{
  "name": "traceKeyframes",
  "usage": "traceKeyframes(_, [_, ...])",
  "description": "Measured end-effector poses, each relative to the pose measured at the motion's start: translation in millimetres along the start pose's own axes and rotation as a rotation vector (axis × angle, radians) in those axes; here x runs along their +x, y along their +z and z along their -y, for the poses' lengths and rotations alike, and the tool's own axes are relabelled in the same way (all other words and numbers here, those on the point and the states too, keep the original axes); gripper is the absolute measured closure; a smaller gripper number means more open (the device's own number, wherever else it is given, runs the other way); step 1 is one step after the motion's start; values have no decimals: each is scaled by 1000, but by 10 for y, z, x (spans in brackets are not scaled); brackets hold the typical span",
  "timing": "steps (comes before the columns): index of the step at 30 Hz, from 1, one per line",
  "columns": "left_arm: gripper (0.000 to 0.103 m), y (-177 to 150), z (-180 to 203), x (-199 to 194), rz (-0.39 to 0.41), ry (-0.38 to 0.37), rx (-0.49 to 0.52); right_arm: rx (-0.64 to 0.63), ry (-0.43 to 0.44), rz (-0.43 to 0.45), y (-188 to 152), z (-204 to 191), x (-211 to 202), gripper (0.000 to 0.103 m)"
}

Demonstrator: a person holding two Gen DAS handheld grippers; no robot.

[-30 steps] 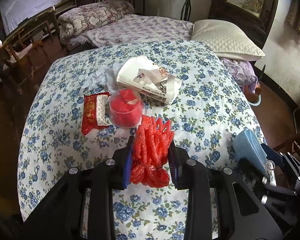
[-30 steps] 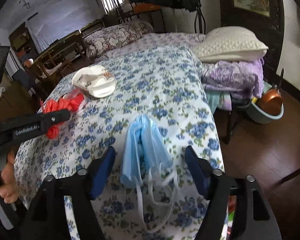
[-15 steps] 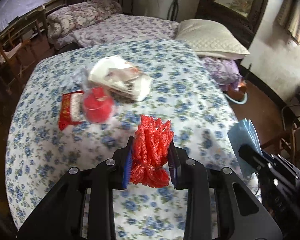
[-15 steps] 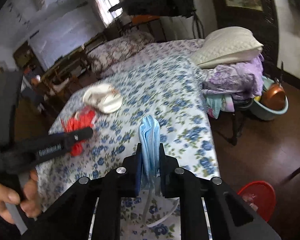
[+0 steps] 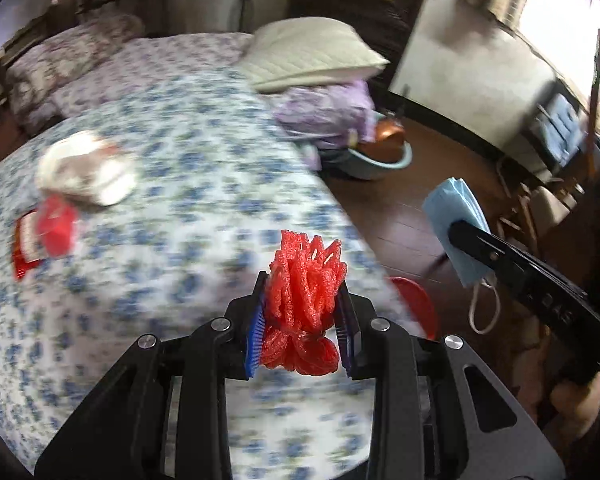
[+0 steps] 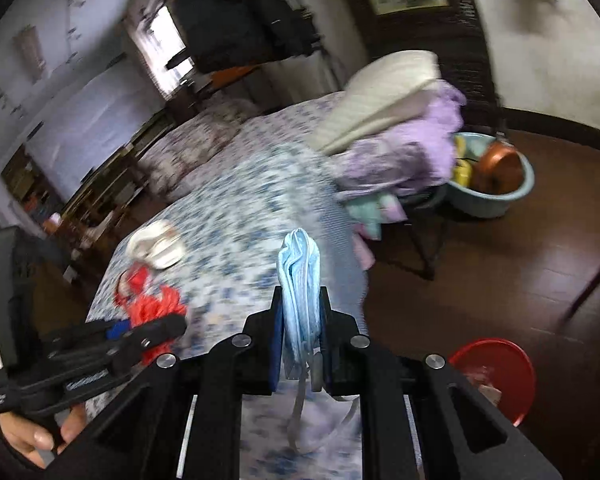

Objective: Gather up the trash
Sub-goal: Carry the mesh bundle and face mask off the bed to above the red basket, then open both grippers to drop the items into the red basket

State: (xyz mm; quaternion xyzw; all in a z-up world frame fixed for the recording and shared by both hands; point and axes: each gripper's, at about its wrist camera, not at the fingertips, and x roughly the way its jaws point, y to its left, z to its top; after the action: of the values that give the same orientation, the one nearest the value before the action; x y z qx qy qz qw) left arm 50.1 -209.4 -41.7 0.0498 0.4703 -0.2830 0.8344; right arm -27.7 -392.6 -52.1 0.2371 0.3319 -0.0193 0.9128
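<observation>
left gripper (image 5: 302,312) is closed tight on a bunch of red foam netting (image 5: 304,304), held up off the flowered bed cover (image 5: 160,220). right gripper (image 6: 300,320) is clamped narrow on a folded blue face mask (image 6: 299,280); its jaws have just been closing and the mask sits pinched between them, ear loops (image 6: 300,420) dangling below. both pieces are lifted clear of the bed.

red bin (image 6: 496,376) sits on the dark floor just off the bed's corner, lower right in the right wrist view. looks like the carry-to-bin step, both hands loaded.

risks from here:
- mask is gripped low on a thin fold, most of it sticks up past the pads. a quick swing could let it slide out and land on the floor short of the bin.
- loose loops could snag on the gripper body at release, so the mask hangs on instead of dropping.
- netting is springy and light. when the jaws open it may cling to a pad or bounce off the bin's rim.
- two grippers close together near one small bin, they could bump and knock a piece loose.
- views are blurred, so aim over the bin is hard to judge.

still on the bed: white wrapper (image 5: 86,172), red cup-like thing (image 5: 56,230), red packet (image 5: 24,248) beside it. task is far from done.
</observation>
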Motion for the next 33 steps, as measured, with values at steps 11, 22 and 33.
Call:
traceKeyframes(11, [71, 73, 1106, 690, -112, -146, 103, 108, -281, -102, -566, 1262, 236, 87])
traceKeyframes(22, [71, -125, 1761, 1557, -319, -206, 146, 404, -230, -224, -1164, 2153, 664, 87])
traceKeyframes(33, [69, -226, 1997, 2024, -411, -225, 158, 448, -290, -245, -1279, 2489, 734, 84])
